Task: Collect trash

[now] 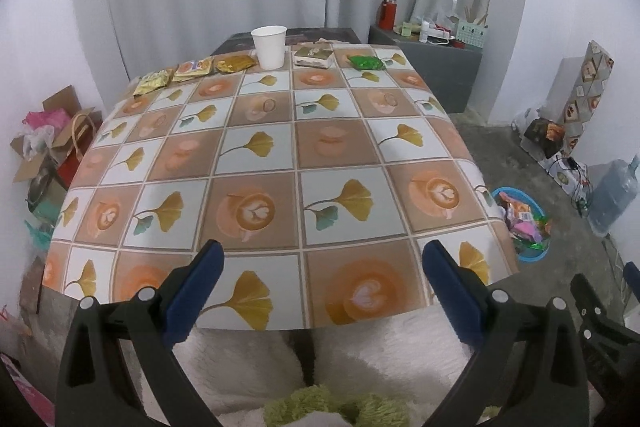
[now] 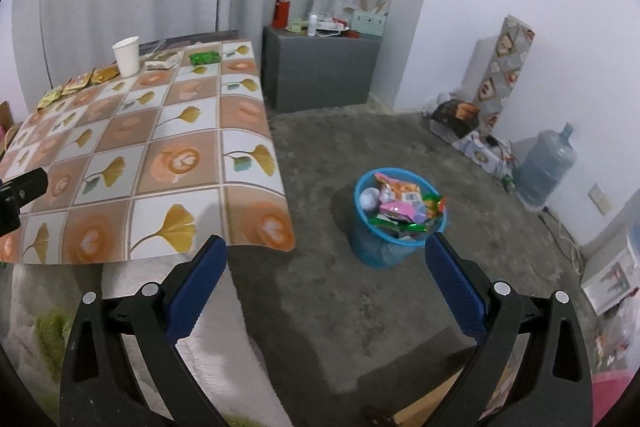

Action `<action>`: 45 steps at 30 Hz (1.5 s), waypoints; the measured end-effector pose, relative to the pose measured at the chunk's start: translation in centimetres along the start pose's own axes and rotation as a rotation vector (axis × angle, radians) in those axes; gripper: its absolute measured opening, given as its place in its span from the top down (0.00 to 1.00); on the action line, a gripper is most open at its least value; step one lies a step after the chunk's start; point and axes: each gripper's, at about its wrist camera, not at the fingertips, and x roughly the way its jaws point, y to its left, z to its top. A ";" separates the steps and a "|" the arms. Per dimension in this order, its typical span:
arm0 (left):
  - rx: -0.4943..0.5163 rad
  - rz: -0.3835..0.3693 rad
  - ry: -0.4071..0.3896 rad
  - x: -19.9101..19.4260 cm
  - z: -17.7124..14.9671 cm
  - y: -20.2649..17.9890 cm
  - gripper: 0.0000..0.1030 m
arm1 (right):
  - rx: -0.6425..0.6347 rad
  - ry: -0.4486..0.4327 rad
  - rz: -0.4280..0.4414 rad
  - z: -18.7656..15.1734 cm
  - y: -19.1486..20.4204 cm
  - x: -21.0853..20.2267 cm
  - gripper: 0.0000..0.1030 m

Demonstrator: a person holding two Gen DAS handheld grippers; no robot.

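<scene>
Wrappers [image 1: 192, 69] and a paper cup [image 1: 269, 47] sit at the bench's [image 1: 260, 187] far edge, well ahead of the left hand-held gripper [image 1: 320, 291], which is spread wide and empty. The right hand-held gripper [image 2: 326, 291], likewise agape and empty, has the bin [image 2: 394, 227] just ahead. Reaching that far risks toppling the cup or pinching tablecloth with a flat wrapper.

A white paper cup [image 1: 269, 47] is standing upright at the far edge of the counter [image 1: 260, 187]. Three flat gold and orange wrappers [image 1: 192, 71] are lying in a row to its left, a crumpled box [image 1: 312, 58] and a green wrapper [image 1: 366, 62] to its right. On the floor right of the counter, a blue bin [image 2: 394, 223] is sitting full of colourful wrappers.
</scene>
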 end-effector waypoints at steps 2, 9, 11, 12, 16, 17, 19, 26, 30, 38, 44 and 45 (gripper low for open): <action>0.002 0.003 -0.007 -0.2 0.0 -0.3 0.05 | 0.000 -0.006 -0.003 0.1 -0.1 0.0 0.08; 0.002 -0.007 0.000 -0.3 0.1 -0.9 0.05 | 0.000 -0.006 0.002 0.1 -0.3 0.1 0.08; 0.005 -0.011 0.003 -0.2 0.1 -1.1 0.05 | 0.003 -0.005 -0.004 0.1 -0.2 0.1 0.08; 0.012 -0.010 0.005 -0.2 0.1 -1.2 0.05 | 0.004 -0.006 -0.005 0.1 -0.2 0.0 0.08; 0.023 -0.010 0.017 0.1 -0.1 -1.4 0.05 | 0.013 -0.008 -0.009 0.3 -0.5 0.0 0.08; 0.023 -0.008 0.018 0.1 -0.1 -1.4 0.05 | 0.014 -0.009 -0.009 0.3 -0.6 0.0 0.08; 0.023 -0.007 0.022 0.2 -0.1 -1.3 0.05 | 0.019 -0.011 -0.009 0.4 -0.8 0.0 0.08; 0.030 -0.010 0.020 0.1 -0.3 -1.5 0.05 | 0.032 -0.020 -0.019 0.7 -1.2 -0.2 0.08; 0.034 -0.011 0.019 0.2 -0.3 -1.5 0.05 | 0.031 -0.019 -0.018 0.6 -1.2 -0.1 0.08; 0.034 -0.009 0.021 0.1 -0.3 -1.6 0.05 | 0.030 -0.021 -0.012 1.0 -1.3 -0.1 0.08; 0.033 -0.009 0.020 0.1 -0.3 -1.6 0.05 | 0.030 -0.023 -0.012 1.1 -1.2 -0.1 0.08; 0.034 -0.010 0.020 0.1 -0.2 -1.6 0.05 | 0.029 -0.022 -0.012 1.0 -1.3 -0.1 0.08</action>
